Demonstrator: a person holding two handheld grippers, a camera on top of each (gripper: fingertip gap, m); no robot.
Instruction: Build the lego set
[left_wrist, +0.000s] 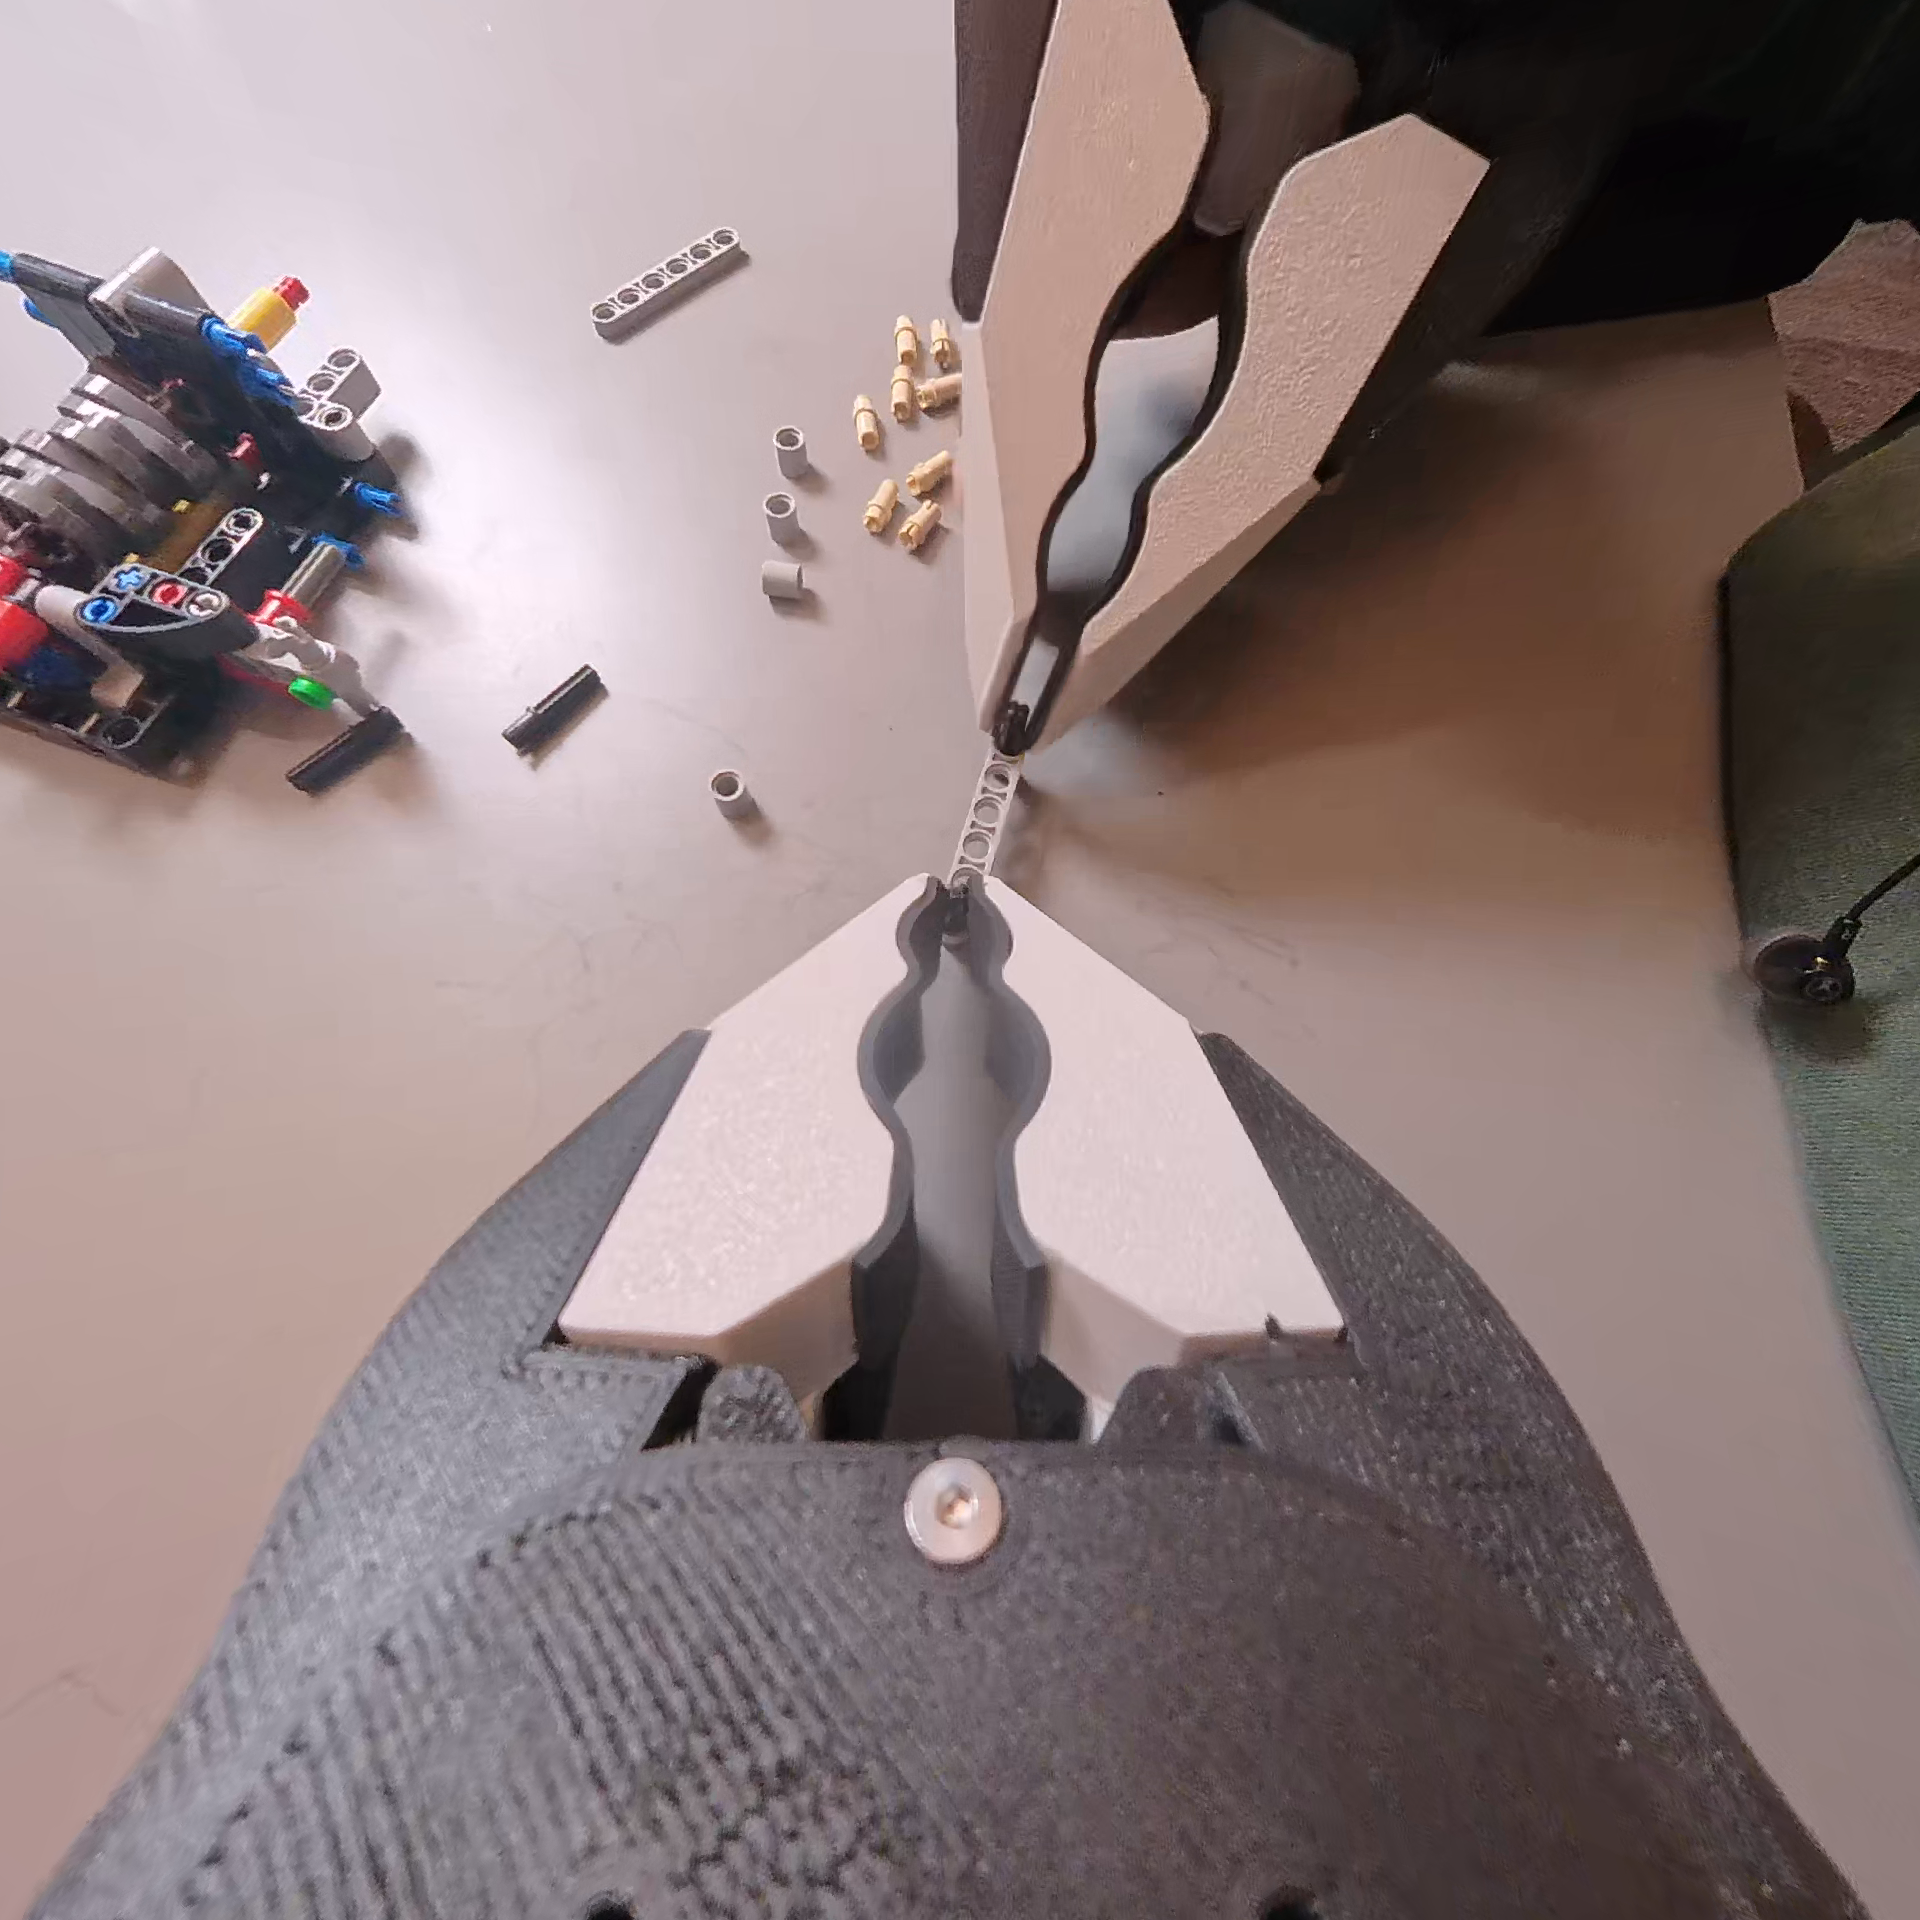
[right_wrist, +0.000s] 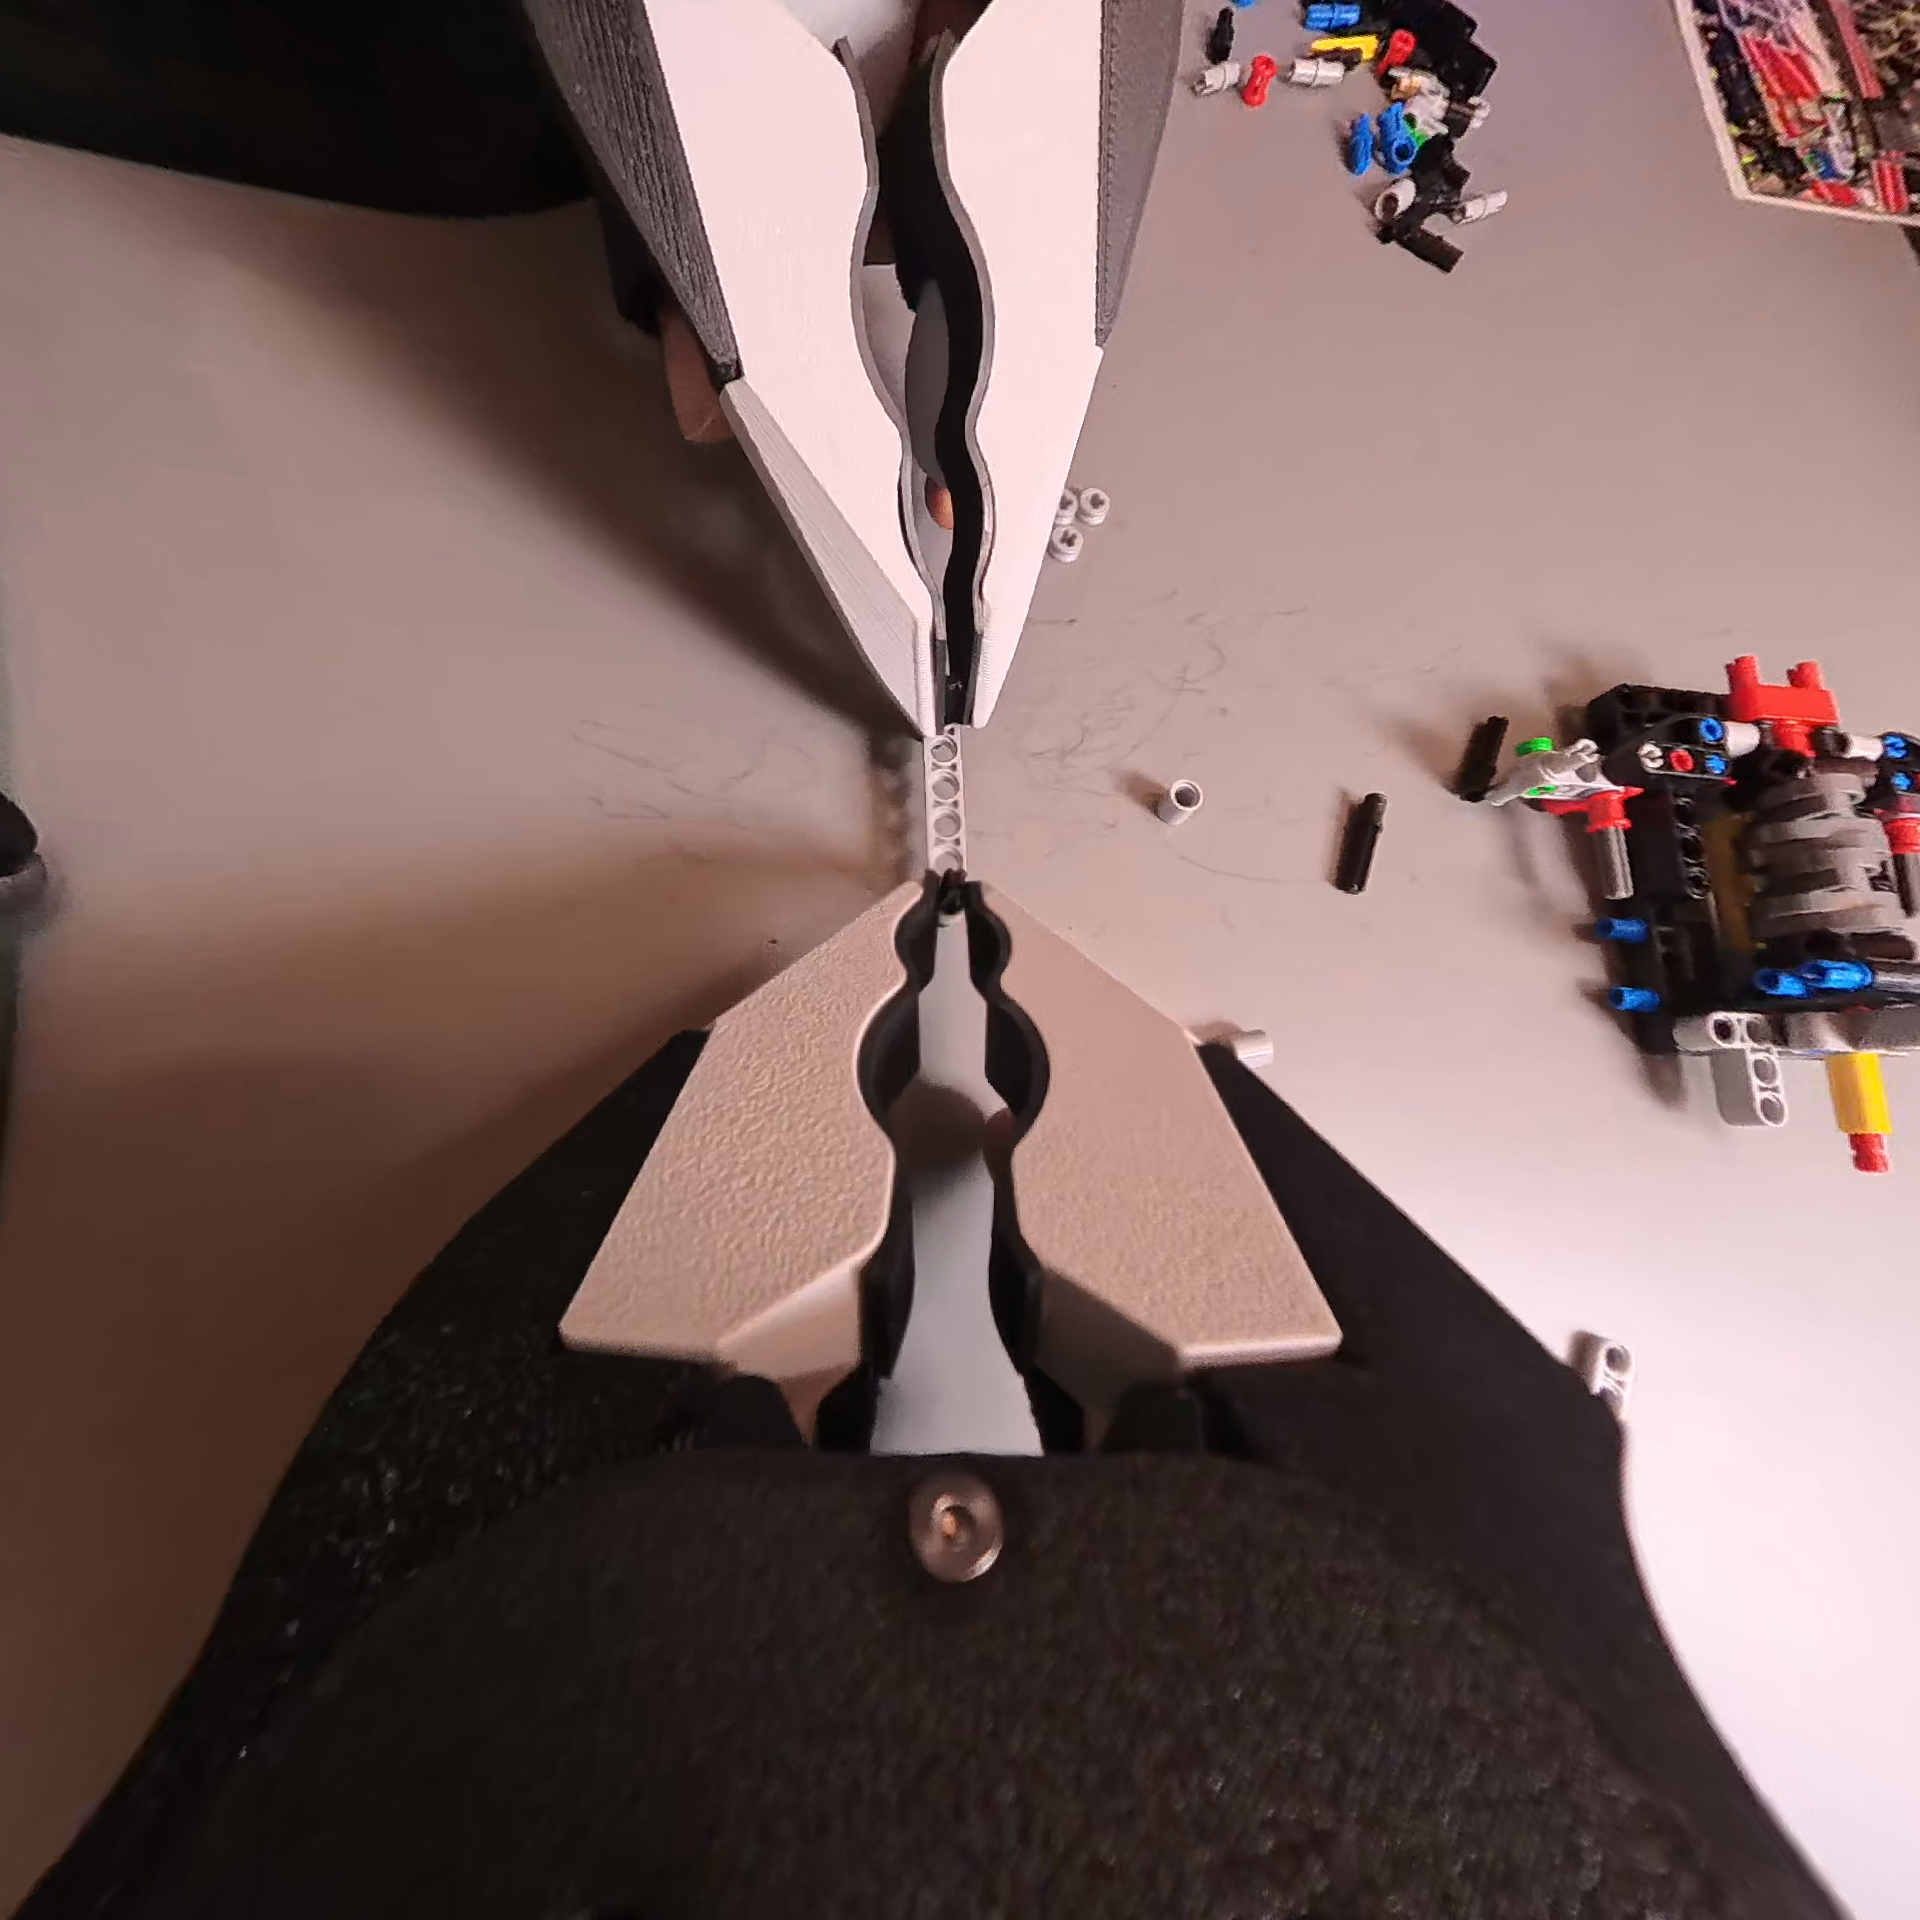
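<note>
A short light-grey beam with holes (left_wrist: 982, 816) is held above the table between both grippers. My left gripper (left_wrist: 961, 891) is shut on its near end. My right gripper (left_wrist: 1013, 724) comes in from the top and is shut on the far end. A small black part shows between the tips at each grip. In the right wrist view the beam (right_wrist: 943, 798) runs from my right gripper (right_wrist: 951, 891) up to the left gripper (right_wrist: 951, 717). The partly built model (left_wrist: 177, 520) lies on the table at the left; it also shows in the right wrist view (right_wrist: 1766, 894).
Loose parts lie on the table: a longer grey beam (left_wrist: 670, 283), tan pins (left_wrist: 909, 436), grey bushes (left_wrist: 790, 452) and black pins (left_wrist: 556, 707). A pile of mixed parts (right_wrist: 1392, 104) and a printed sheet (right_wrist: 1808, 104) lie at the far right. A green padded edge (left_wrist: 1839, 831) borders the table. My left and right fingertips are right by each other. The right tips stand about 15 centimetres off the partly built model (left_wrist: 177, 520). Look for it in the right wrist view (right_wrist: 1739, 877) too.
</note>
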